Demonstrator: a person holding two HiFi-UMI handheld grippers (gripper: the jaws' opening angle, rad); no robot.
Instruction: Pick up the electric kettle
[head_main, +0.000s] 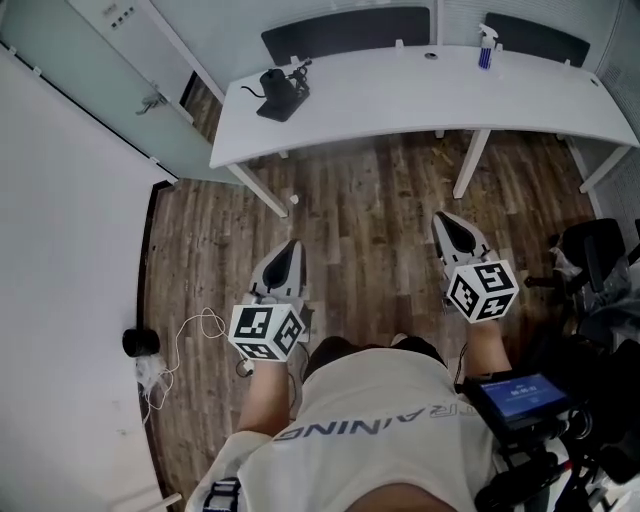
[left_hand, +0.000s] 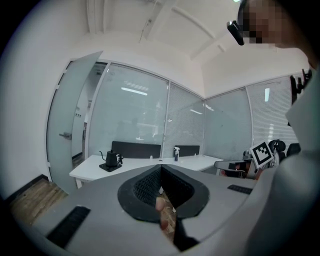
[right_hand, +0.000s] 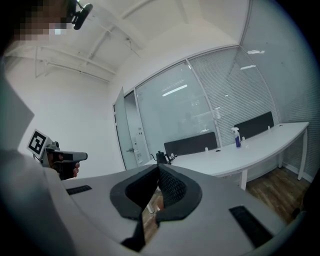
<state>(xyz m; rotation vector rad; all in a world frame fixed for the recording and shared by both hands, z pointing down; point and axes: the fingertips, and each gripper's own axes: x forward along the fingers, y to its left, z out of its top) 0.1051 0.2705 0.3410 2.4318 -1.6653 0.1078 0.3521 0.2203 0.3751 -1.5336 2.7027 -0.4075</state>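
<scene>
The kettle (head_main: 283, 92) stands on its base at the left end of the white surface (head_main: 420, 100). It lies ahead of us, well apart from both tools across the wood floor (head_main: 360, 220). Our left tool (head_main: 291, 246) lines up almost directly with it in the head view, so we judge it the nearer. Our right tool (head_main: 446, 218) would have to cross leftward. Both tools are closed and empty. The left gripper view adds what the head view lacks: the kettle in profile, spout left and handle right, lying along the surface's edge.
</scene>
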